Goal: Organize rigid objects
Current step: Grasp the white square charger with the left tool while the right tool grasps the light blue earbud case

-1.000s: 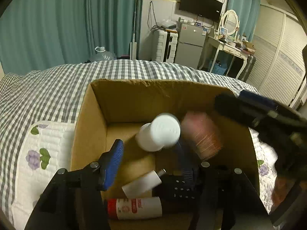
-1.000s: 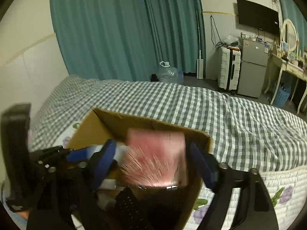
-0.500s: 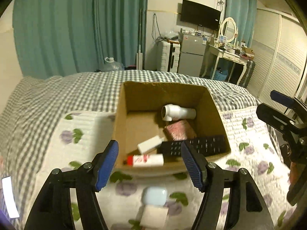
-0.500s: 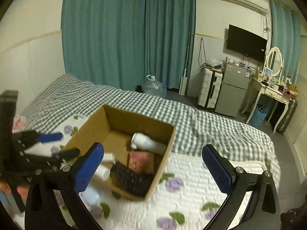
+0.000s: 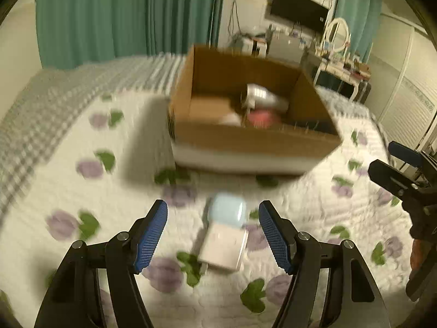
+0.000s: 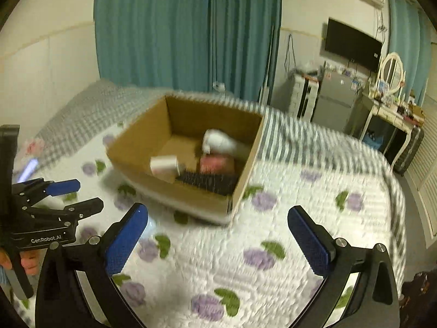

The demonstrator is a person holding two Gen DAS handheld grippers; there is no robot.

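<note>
A cardboard box (image 5: 245, 139) (image 6: 174, 188) stands on the bed. Inside lie a white bottle (image 5: 262, 93), a pink box (image 6: 215, 164), a black remote (image 6: 207, 181) and a small white container (image 6: 164, 164). On the quilt in front of it, a light blue case (image 5: 226, 211) touches a flat white box (image 5: 222, 248). My left gripper (image 5: 213, 235) (image 6: 79, 196) hovers open above these two, which show between its blue pads. My right gripper (image 6: 218, 240) (image 5: 393, 164) stands wide open and empty over the quilt, short of the box's near corner.
The floral quilt (image 6: 273, 246) covers the bed's near part and a grey checked blanket (image 5: 41, 109) lies beyond it. Teal curtains, a fridge and a dressing table (image 6: 390, 112) line the far walls. A lit phone-like thing (image 6: 27, 169) lies at the bed's left.
Both grippers have drawn back from inside the box to over the quilt. The pink box that was between my right fingers now lies in the box. Both jaws stand wider.
</note>
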